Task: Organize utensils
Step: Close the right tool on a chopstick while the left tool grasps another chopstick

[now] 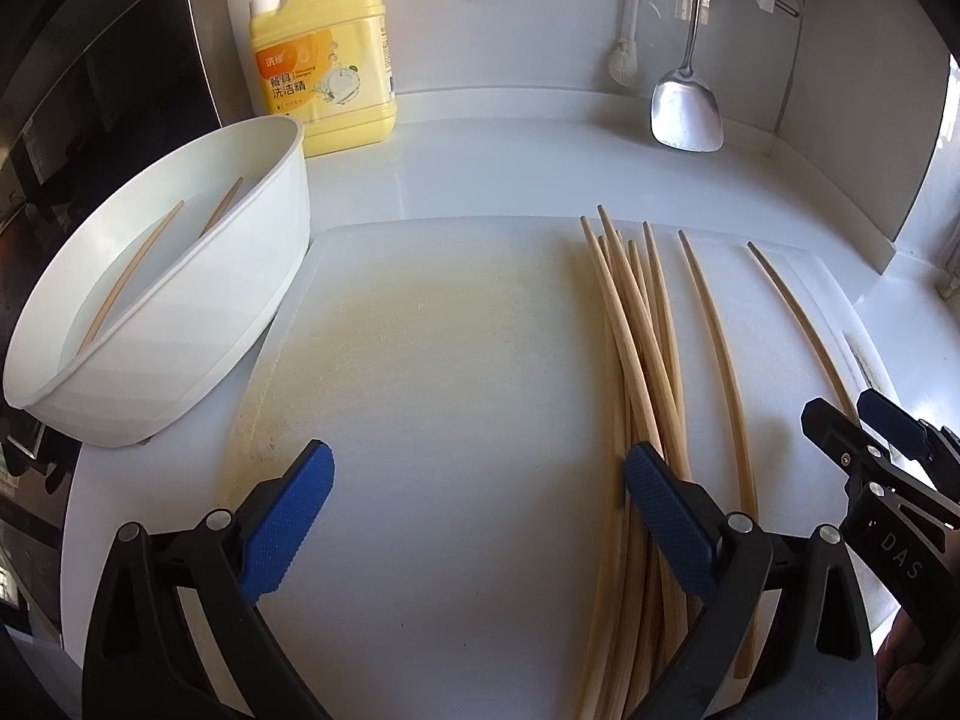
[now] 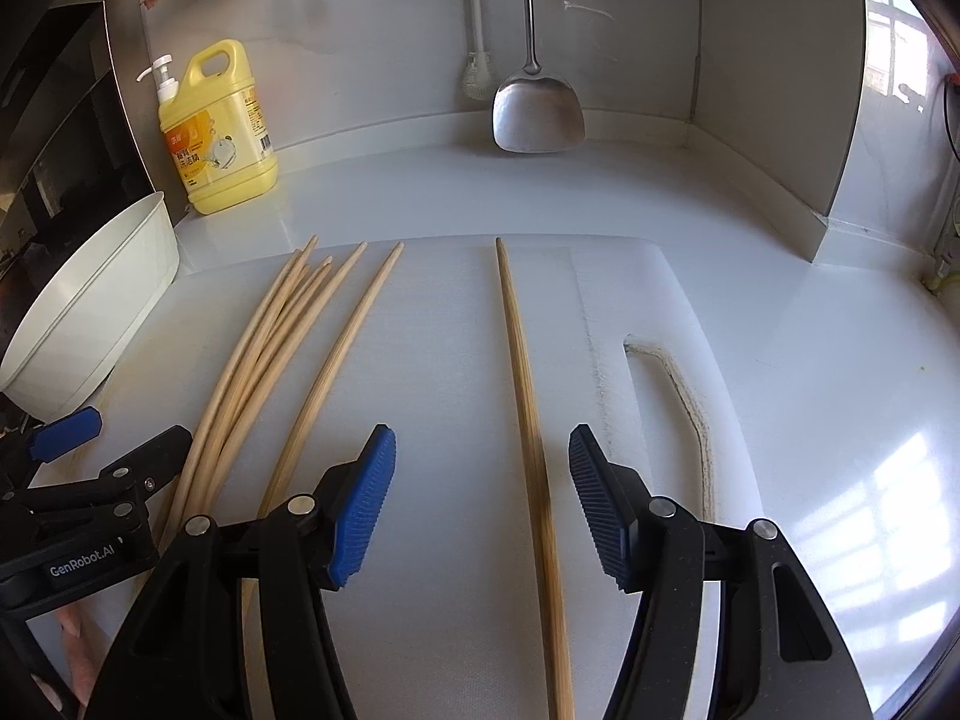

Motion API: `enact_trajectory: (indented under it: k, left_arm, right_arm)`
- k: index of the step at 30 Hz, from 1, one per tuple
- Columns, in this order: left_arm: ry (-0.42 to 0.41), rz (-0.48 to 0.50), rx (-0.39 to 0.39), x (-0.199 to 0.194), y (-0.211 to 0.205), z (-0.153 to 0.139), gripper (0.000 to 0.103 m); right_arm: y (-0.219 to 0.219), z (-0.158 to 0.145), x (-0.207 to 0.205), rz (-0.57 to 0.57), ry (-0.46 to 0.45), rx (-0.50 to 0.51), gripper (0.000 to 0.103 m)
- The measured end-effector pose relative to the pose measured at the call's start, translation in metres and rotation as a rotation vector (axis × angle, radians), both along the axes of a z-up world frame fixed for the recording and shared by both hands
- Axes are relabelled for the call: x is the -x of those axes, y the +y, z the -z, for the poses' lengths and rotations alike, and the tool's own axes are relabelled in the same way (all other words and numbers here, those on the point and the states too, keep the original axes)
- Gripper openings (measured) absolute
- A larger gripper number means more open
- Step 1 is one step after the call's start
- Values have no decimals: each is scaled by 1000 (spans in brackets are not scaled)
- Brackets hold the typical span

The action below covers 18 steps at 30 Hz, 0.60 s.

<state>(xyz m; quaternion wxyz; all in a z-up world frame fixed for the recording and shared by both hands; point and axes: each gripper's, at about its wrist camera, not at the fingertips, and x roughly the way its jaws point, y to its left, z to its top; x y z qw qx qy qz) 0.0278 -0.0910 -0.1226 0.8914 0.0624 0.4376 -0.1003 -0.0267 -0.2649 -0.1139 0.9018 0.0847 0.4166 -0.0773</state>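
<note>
Left wrist view: my left claw point(image 1: 477, 483) spread, empty, above cutting board point(image 1: 450, 360). Chopstick bundle point(image 1: 642, 360) just beside its right pad. Two chopsticks already in white bowl point(image 1: 198, 324), so sorting looks partly done.

Right wrist view: my right claw point(image 2: 480, 480) spread, straddling lone chopstick point(image 2: 528, 420), pads not touching. Likely next: lower, pinch, carry to bowl.

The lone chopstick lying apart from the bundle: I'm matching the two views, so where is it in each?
Left wrist view: lone chopstick at far right, running toward the right gripper.
Right wrist view: centre, between the open right gripper's fingers.
Shared landmark: yellow detergent bottle at the back wall.
</note>
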Motion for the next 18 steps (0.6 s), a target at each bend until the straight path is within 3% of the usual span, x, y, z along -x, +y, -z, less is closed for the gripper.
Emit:
enact_trajectory:
  k: [12,15,18]
  left_arm:
    - [42,-23,31,-15,-4,8,96]
    - [28,-8,32,-12,-7,6,89]
    - [11,16,33,-7,-13,3,74]
  right_arm:
    - [3,1,-2,-17,8,42,56]
    - [6,2,-2,-34,4,56,47]
    - [9,2,-2,-48,2,67,42]
